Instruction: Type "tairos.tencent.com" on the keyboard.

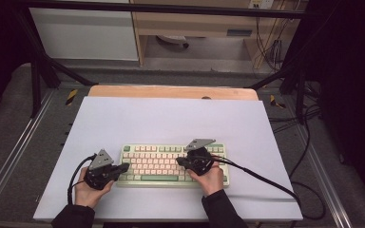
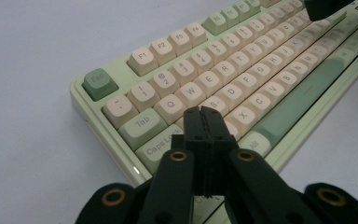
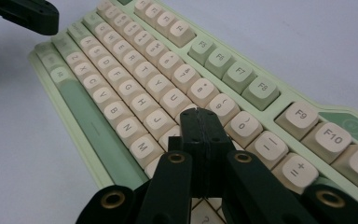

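A pale green keyboard (image 1: 171, 164) with cream and green keys lies on the white sheet near the front middle. My left gripper (image 1: 125, 167) is at its left end, jaws shut with nothing between them, tips over the A and S keys (image 2: 201, 109). My right gripper (image 1: 179, 162) hovers above the right half, also shut and empty, its tips (image 3: 200, 113) above the K and L keys. The keyboard (image 2: 223, 79) runs diagonally in the left gripper view, and the keyboard (image 3: 135, 88) does too in the right gripper view. Whether either tip touches a key I cannot tell.
A white sheet (image 1: 171, 118) covers the wooden table (image 1: 171, 91). Black cables (image 1: 266, 178) trail from the grippers off the right side. A dark metal frame (image 1: 38, 71) surrounds the table, with grey floor beyond. The other gripper's black tip (image 3: 25, 14) shows at top left.
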A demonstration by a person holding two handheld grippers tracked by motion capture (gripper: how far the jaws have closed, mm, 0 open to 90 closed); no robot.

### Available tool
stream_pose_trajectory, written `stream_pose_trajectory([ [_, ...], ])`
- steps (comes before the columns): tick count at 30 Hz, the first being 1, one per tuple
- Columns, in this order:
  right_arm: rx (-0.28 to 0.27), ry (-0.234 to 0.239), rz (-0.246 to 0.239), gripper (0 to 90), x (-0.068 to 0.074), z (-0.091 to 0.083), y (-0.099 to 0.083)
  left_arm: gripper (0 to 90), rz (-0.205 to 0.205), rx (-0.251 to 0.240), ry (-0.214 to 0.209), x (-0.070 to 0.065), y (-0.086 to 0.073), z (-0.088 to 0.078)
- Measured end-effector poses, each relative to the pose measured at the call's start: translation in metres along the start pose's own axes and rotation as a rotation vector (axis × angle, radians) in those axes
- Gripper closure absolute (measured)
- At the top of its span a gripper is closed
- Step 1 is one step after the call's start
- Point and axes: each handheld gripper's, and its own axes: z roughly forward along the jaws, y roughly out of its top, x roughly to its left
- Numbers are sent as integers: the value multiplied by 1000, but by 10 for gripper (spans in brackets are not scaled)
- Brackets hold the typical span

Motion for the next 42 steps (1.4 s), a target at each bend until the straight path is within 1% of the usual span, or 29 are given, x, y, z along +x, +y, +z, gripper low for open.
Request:
stream_pose_trajectory([
  [5,-11,7,5,900,-2,-11,-2,898,3,1,-2,-1,1,0],
  [10,-10,2,12,900,-5,-19,-8,898,3,2,-3,-1,1,0],
  [19,-22,7,23,900,-10,-33,-19,898,4,0,-4,-4,4,2],
  [22,-18,10,28,900,-11,-37,-23,898,5,-3,-6,-5,6,3],
  [29,-18,14,34,900,-14,-40,-31,898,4,-12,-9,-10,12,6],
  [38,-19,19,31,900,-13,-42,-37,898,15,8,-11,-16,18,19],
  [42,-17,18,42,900,-14,-43,-40,898,20,22,-9,-17,18,26],
])
